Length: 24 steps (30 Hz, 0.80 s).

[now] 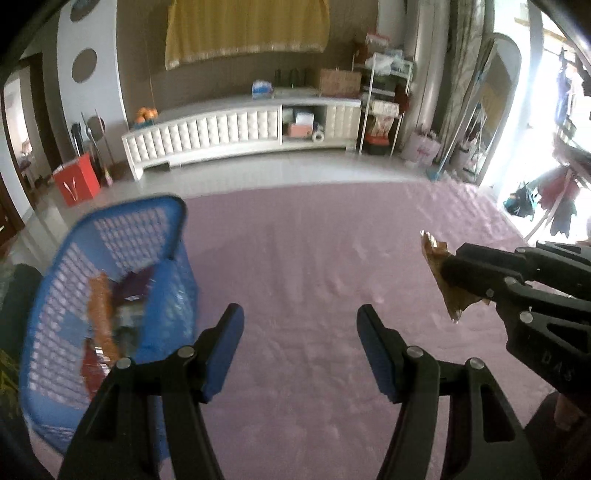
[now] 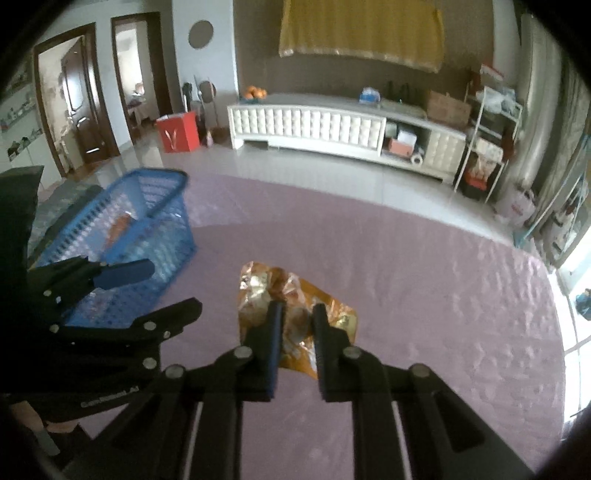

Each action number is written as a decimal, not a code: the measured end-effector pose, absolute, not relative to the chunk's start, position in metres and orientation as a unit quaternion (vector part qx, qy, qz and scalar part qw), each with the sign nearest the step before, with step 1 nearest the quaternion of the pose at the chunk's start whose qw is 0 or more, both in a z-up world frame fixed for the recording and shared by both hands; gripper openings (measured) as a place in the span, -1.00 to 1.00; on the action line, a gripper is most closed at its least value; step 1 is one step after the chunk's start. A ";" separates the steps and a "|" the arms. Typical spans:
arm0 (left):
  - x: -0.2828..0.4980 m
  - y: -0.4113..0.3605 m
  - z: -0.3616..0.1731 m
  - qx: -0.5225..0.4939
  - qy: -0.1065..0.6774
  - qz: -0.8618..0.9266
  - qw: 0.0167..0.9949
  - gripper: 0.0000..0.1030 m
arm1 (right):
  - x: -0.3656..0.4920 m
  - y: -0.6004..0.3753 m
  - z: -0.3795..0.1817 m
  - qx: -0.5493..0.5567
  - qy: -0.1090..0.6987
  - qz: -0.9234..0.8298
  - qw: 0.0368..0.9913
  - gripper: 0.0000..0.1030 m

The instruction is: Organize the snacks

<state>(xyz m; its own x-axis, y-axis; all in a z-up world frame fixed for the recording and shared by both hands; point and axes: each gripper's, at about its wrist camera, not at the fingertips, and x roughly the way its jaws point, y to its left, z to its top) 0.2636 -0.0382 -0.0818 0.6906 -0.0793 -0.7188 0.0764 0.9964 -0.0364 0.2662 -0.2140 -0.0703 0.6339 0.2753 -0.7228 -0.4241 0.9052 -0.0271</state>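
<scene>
the blue basket point(image 1: 110, 295) was smeared by blur in the left wrist view, so the packets inside it point(image 1: 101, 314) read only as orange, red and dark patches; what they were could not be told. its lower corner was hidden behind the left gripper's point(image 1: 299, 350) black arm. the person was cut off almost wholly, with perhaps a bit of hand low at the frame edge.

the golden snack wrapper point(image 2: 295, 317) sat clamped between the jaws of the right gripper point(image 2: 297, 332), its crinkled foil sticking out ahead of the pads and to both sides, lifted clear of the pink carpet point(image 2: 424, 314). seen from the left wrist, the same wrapper poked out of the right gripper at the right edge.

the left gripper's jaws stood apart with nothing between them, only carpet showing in the gap. it hung just beside the basket, between the basket and the wrapper.

farther off stood a white low cabinet point(image 1: 240, 129), a red box point(image 1: 75, 182), a metal shelf rack point(image 1: 384, 99) and a yellow curtain point(image 1: 247, 29). the carpet between wrapper and basket lay bare.
</scene>
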 end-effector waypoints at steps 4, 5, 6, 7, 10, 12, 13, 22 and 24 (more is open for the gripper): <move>0.241 -0.020 -0.059 -0.002 0.370 -0.033 0.929 0.19 | 0.245 -0.203 -0.047 -0.108 0.359 0.205 0.904 -0.63; 0.235 -0.015 -0.054 -0.004 0.366 -0.031 0.930 0.19 | 0.240 -0.198 -0.041 -0.111 0.353 0.209 0.905 -0.63; 0.231 -0.009 -0.051 -0.008 0.364 -0.029 0.931 0.19 | 0.237 -0.193 -0.037 -0.113 0.349 0.213 0.906 -0.63; 0.226 -0.002 -0.047 -0.011 0.361 -0.027 0.932 0.19 | 0.233 -0.189 -0.035 -0.115 0.345 0.217 0.906 -0.63; 0.214 0.013 -0.037 -0.011 0.352 -0.017 0.936 0.19 | 0.226 -0.174 -0.030 -0.117 0.337 0.231 0.905 -0.63; 0.206 0.025 -0.030 -0.012 0.347 -0.008 0.938 0.19 | 0.217 -0.159 -0.026 -0.122 0.331 0.241 0.904 -0.73; 0.202 0.033 -0.027 -0.012 0.344 -0.003 0.939 0.19 | 0.214 -0.152 -0.024 -0.124 0.328 0.248 0.903 -0.91; 0.176 0.104 -0.026 -0.029 0.342 0.051 0.938 0.19 | 0.208 -0.081 -0.025 -0.138 0.322 0.309 0.884 -0.92; 0.171 0.118 -0.028 -0.032 0.341 0.059 0.938 0.19 | 0.205 -0.066 -0.028 -0.144 0.323 0.319 0.879 -0.92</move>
<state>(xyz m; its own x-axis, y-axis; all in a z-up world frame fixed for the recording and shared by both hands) 0.1709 0.1176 -0.0276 0.7611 0.0896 -0.6425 -0.1327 0.9910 -0.0190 0.2052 -0.0656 -0.0278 0.5872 0.4686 -0.6599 -0.6544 0.7547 -0.0464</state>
